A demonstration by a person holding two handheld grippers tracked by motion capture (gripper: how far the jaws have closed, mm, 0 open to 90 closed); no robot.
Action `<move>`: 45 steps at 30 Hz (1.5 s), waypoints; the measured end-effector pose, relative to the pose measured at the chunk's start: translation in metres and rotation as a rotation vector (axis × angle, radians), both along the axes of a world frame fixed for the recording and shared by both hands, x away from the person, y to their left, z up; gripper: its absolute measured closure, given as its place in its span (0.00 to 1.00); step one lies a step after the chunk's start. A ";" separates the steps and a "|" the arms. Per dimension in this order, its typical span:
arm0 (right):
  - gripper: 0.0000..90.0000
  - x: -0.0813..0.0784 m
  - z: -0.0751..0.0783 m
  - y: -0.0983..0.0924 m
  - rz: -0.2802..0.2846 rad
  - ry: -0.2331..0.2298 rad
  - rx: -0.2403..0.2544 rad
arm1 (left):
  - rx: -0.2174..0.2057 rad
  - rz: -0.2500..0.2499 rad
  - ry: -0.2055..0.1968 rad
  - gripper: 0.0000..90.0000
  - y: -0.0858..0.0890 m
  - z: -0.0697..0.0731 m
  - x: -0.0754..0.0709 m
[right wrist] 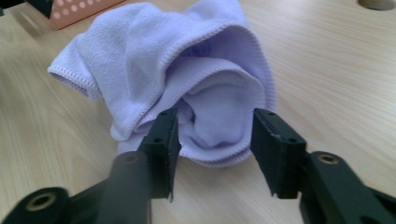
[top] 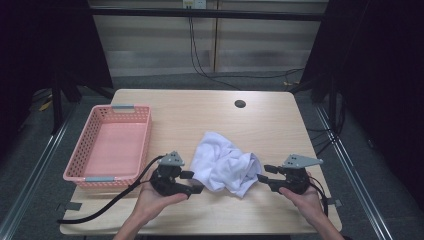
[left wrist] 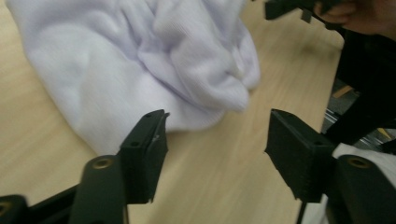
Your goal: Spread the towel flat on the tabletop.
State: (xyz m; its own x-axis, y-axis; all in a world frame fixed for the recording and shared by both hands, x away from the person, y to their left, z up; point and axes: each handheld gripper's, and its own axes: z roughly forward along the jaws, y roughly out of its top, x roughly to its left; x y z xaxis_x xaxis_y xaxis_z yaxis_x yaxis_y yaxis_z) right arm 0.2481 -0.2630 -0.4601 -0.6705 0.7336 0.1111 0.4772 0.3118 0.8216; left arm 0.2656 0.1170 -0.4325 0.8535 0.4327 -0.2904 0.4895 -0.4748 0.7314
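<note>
A crumpled white cloth [top: 222, 162] lies on the wooden table [top: 200, 115] between my two grippers. My left gripper [top: 195, 182] sits at the cloth's left edge. In the left gripper view its jaws [left wrist: 217, 135] stand open over bare wood, and the cloth [left wrist: 140, 60] lies just beyond the left jaw. My right gripper [top: 264, 173] is at the cloth's right end. In the right gripper view its jaws [right wrist: 215, 135] stand on either side of a rounded fold of the cloth [right wrist: 187, 60], which still looks puffy and not pinched.
A pink plastic basket [top: 145, 145] stands at the table's left side, with nothing in it. A round cable hole [top: 240, 104] is near the far edge. Black cables trail from the grippers off the near edge. The other gripper [left wrist: 289, 7] shows beyond the cloth.
</note>
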 end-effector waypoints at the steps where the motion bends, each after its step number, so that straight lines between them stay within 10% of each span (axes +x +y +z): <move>1: 0.64 0.003 0.000 0.003 0.006 0.001 -0.007 | -0.008 0.000 -0.002 0.50 0.002 -0.003 -0.004; 9: 0.54 0.037 0.001 0.024 -0.020 -0.023 0.001 | -0.002 0.009 -0.012 0.57 -0.009 -0.020 -0.011; 16: 0.39 0.037 -0.014 0.038 0.071 0.023 0.002 | -0.062 0.021 -0.054 0.48 -0.033 -0.019 0.027; 22: 0.45 0.038 -0.021 0.047 0.079 0.033 -0.027 | -0.057 0.015 -0.066 0.44 -0.067 -0.034 0.045; 24: 0.60 0.040 -0.023 0.050 0.076 0.039 -0.052 | -0.075 0.021 -0.063 0.65 -0.070 -0.037 0.046; 28: 0.80 0.041 -0.019 0.048 0.037 0.028 -0.045 | -0.146 0.036 -0.065 0.85 -0.059 -0.028 0.048; 33: 0.83 0.041 -0.001 0.037 0.000 0.001 0.044 | -0.221 0.047 -0.081 0.87 -0.047 -0.012 0.047; 45: 0.87 0.040 0.014 0.011 -0.080 -0.018 0.083 | -0.349 0.139 -0.086 0.92 -0.011 0.012 0.057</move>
